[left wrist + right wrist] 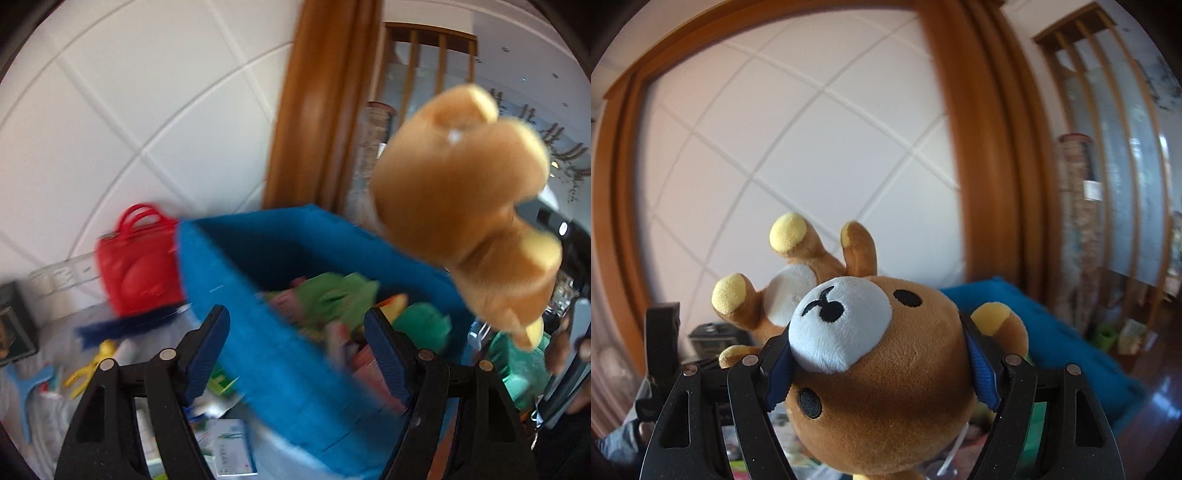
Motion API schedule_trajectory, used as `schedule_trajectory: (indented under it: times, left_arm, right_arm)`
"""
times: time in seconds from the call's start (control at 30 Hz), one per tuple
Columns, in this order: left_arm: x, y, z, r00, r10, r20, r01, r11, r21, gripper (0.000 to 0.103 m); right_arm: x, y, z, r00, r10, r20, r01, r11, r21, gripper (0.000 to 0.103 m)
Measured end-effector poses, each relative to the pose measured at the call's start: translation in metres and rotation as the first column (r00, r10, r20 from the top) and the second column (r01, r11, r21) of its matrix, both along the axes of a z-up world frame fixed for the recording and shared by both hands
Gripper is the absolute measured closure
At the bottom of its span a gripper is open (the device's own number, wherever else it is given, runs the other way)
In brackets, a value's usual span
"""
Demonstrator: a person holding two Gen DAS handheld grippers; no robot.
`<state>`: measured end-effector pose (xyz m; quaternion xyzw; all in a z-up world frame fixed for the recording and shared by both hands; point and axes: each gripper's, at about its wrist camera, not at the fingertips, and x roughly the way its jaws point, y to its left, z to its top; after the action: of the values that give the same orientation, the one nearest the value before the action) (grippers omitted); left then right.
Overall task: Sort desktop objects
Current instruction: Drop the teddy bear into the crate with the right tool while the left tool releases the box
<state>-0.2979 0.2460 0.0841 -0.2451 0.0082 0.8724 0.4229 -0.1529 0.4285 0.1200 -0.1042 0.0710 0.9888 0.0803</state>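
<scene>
A brown plush bear (886,387) with a white muzzle fills the right wrist view, and my right gripper (882,365) is shut on its head, one blue pad against each side. In the left wrist view the same bear (461,206) hangs in the air above the right end of a blue felt box (229,280). The box holds green and pink items. My left gripper (295,354) stands open over the box's near wall, gripping nothing; the box is blurred while the fingers are sharp. The blue box (1052,339) also shows behind the bear.
A red toy handbag (138,258) stands left of the box against the white tiled wall. A dark blue brush (125,325), a yellow tool (92,365) and paper packets (229,450) lie on the desk. A wooden frame (317,110) and a glass vase (373,147) stand behind.
</scene>
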Motion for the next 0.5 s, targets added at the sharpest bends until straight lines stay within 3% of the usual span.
schedule_trajectory:
  times: [0.17, 0.37, 0.5]
  left_arm:
    - [0.008, 0.053, 0.015, 0.998, -0.019, -0.053, 0.017, 0.999, -0.044, 0.028]
    - [0.004, 0.08, 0.004, 0.997, 0.052, -0.053, -0.058, 0.993, -0.104, 0.024]
    - [-0.001, 0.079, -0.005, 0.994, 0.106, -0.033, -0.11, 0.984, -0.14, 0.024]
  right_arm:
    - [0.015, 0.061, -0.001, 0.999, -0.044, -0.004, 0.043, 0.999, -0.033, 0.026]
    - [0.002, 0.1, -0.017, 0.998, -0.049, 0.028, 0.051, 0.997, -0.06, 0.025]
    - [-0.027, 0.135, -0.027, 0.997, -0.074, 0.033, 0.078, 0.987, -0.137, 0.01]
